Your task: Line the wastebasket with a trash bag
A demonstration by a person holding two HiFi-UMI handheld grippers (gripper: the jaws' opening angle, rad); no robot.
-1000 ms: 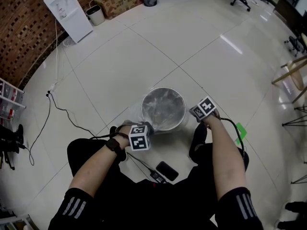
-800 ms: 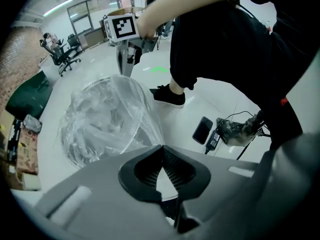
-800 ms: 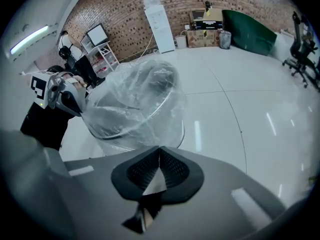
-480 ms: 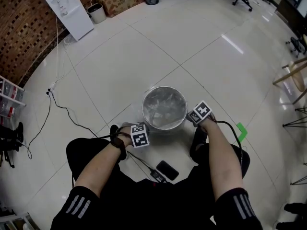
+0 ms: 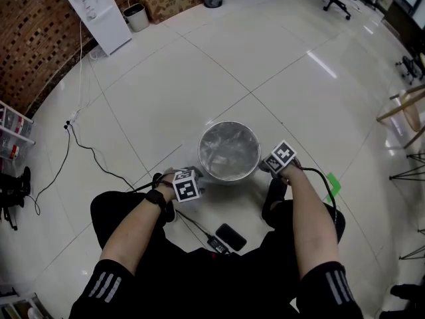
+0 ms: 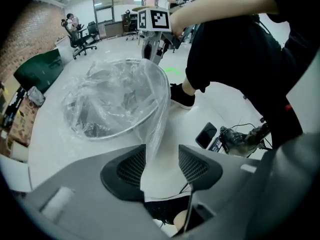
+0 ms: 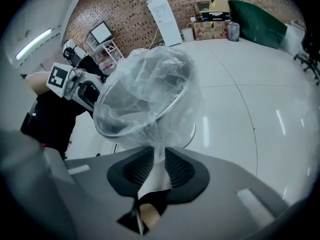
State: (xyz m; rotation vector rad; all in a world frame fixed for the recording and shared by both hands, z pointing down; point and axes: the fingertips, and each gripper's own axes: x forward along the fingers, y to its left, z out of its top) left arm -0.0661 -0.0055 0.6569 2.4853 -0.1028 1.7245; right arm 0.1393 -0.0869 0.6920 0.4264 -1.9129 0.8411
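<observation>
Both grippers sank lower by the wastebasket (image 5: 230,123), and their jaws have just been opening. The left gripper (image 6: 161,166) stands wide and the right gripper (image 7: 159,166) narrow, each with the trash bag's (image 6: 115,91) edge loose between. The bag sits inside the wastebasket.

The person wears a black top (image 5: 219,281) with short sleeves (image 5: 99,290), each banded near the hem with parallel white stripes (image 5: 330,286). The trousers (image 5: 116,208) and shoes (image 5: 275,190) are black too. A black strap (image 5: 158,200) circles the wrist behind the left hand (image 5: 169,181), and a black cable (image 5: 327,178) loops beside the right hand (image 5: 291,173).
</observation>
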